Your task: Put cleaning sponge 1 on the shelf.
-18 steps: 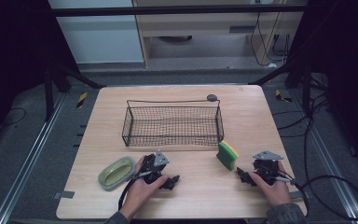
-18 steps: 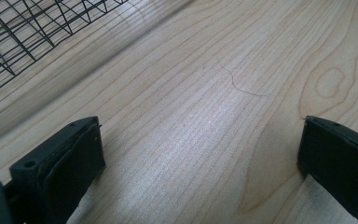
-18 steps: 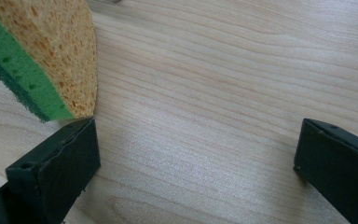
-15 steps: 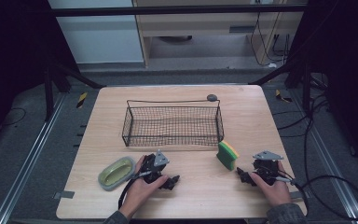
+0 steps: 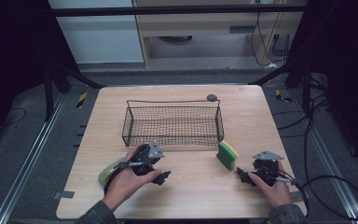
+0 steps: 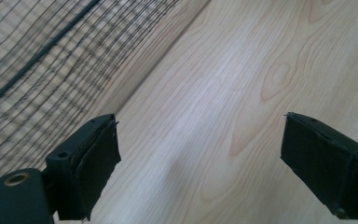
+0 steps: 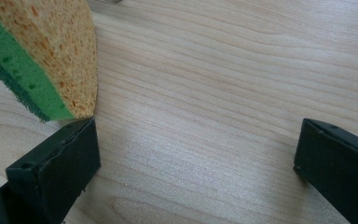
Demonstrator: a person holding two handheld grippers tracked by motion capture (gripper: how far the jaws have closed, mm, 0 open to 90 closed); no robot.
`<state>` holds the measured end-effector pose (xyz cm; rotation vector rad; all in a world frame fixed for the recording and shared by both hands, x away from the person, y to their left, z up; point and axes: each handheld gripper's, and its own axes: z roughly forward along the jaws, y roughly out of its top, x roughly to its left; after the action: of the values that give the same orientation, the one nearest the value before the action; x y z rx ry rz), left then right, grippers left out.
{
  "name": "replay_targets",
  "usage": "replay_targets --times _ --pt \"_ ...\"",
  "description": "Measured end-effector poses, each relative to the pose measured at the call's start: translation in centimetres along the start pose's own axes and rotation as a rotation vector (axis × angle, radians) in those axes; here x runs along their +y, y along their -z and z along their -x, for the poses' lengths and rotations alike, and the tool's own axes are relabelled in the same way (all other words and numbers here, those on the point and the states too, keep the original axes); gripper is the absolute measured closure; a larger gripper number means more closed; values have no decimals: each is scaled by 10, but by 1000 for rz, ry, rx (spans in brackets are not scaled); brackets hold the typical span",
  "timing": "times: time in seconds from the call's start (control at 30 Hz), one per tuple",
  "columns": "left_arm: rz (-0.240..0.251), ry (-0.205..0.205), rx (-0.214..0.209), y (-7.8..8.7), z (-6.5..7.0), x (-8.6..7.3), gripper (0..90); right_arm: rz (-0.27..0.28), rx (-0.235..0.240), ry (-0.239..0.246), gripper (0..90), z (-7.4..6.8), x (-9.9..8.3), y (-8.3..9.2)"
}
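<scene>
Because the right gripper (image 5: 243, 176) rests low on the counter (image 5: 191, 186) at the lower right of the high view with its jaws standing wide apart and nothing between them, the relation that matters is where the sponge (image 5: 227, 154) lies from it: just up and to the left in that frame, near but not touching. In the right gripper view the same sponge (image 7: 42, 56) fills the upper left corner, its yellow face and green scouring layer ending just above the tip of the left-hand jaw, so it sits off to one side of the gap rather than in line with it. Its long axis in the high view runs roughly up and down the frame, slightly slanted. A swing toward that corner would probably be needed to bring the sponge between the jaws.

The left gripper (image 5: 161, 175), at the lower middle-left of the high view, also has its jaws apart over bare wood, with the wire basket (image 5: 172, 122) just above it and a green dish (image 5: 106, 171) partly under the hand. The right gripper is clearly the nearer one to the sponge.
</scene>
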<state>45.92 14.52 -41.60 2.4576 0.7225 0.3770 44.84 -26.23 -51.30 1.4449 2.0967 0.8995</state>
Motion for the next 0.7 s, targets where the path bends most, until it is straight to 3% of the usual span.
replay_targets --times 0.07,0.1,0.13,0.17,0.23,0.33,0.4,0.53,0.63,0.7 --pt "-58 15 13 14 -16 -1 109 8 -8 29 5 2 -1 -1" --pt "-58 15 13 14 -16 -1 109 8 -8 29 5 2 -1 -1" --pt "-102 19 46 25 -29 -5 108 5 -1 18 5 1 -1 0" --pt "-102 19 46 25 -29 -5 106 4 0 14 5 1 -1 0" --pt "-133 53 78 41 -47 -12 104 5 -2 18 5 1 -1 0" --pt "-159 69 90 49 -57 -18 96 4 -2 18 5 1 -1 0" --pt "-215 72 113 56 -68 -26 106 5 -2 18 5 1 -1 0" --pt "-282 80 97 54 -76 -37 153 6 -3 23 4 1 -1 0" --pt "-330 89 44 47 -78 -47 266 5 -2 19 4 1 -1 0" --pt "-349 90 33 43 -78 -50 313 5 -2 17 5 1 -1 0"
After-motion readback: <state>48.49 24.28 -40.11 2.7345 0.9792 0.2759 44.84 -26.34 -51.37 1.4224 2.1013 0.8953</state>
